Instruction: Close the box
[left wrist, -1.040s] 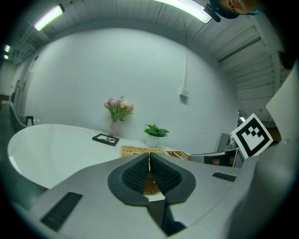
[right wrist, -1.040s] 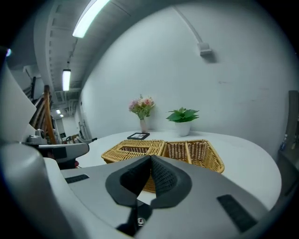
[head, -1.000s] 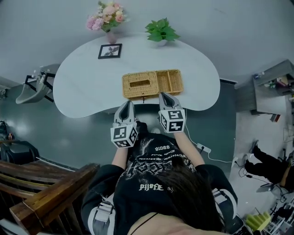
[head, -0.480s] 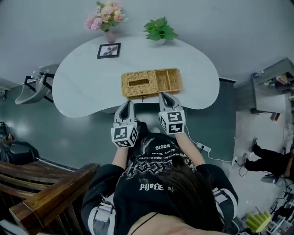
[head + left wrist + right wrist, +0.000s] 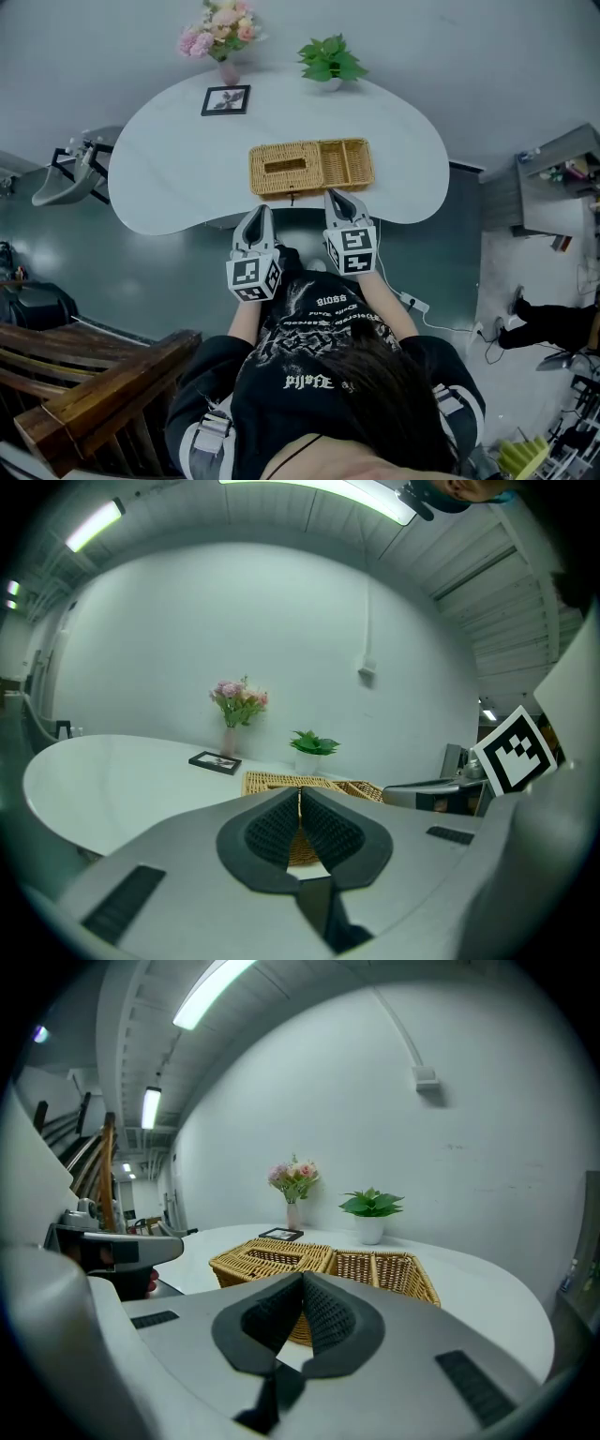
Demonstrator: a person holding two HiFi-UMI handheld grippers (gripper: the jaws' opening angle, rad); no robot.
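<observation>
A woven wicker box (image 5: 311, 167) lies near the front edge of the white table (image 5: 169, 159). Its left half has a slotted top and its right half stands open with a divider. Both grippers hover at the table's near edge, just short of the box and apart from it. My left gripper (image 5: 260, 212) points at the box's left half, its jaws shut with nothing between them. My right gripper (image 5: 334, 195) sits close to the box's front right, also shut and empty. The box (image 5: 309, 783) shows beyond the left gripper (image 5: 300, 794), and the box (image 5: 323, 1262) lies ahead of the right gripper (image 5: 302, 1281).
At the table's far side stand a vase of pink flowers (image 5: 221, 36), a potted green plant (image 5: 331, 62) and a small picture frame (image 5: 225, 100). A wooden chair (image 5: 94, 394) is at lower left, a grey seat (image 5: 66, 178) left of the table.
The right gripper has rolled slightly, so its view tilts a little. Both grippers keep their places at the table edge, still shut.
</observation>
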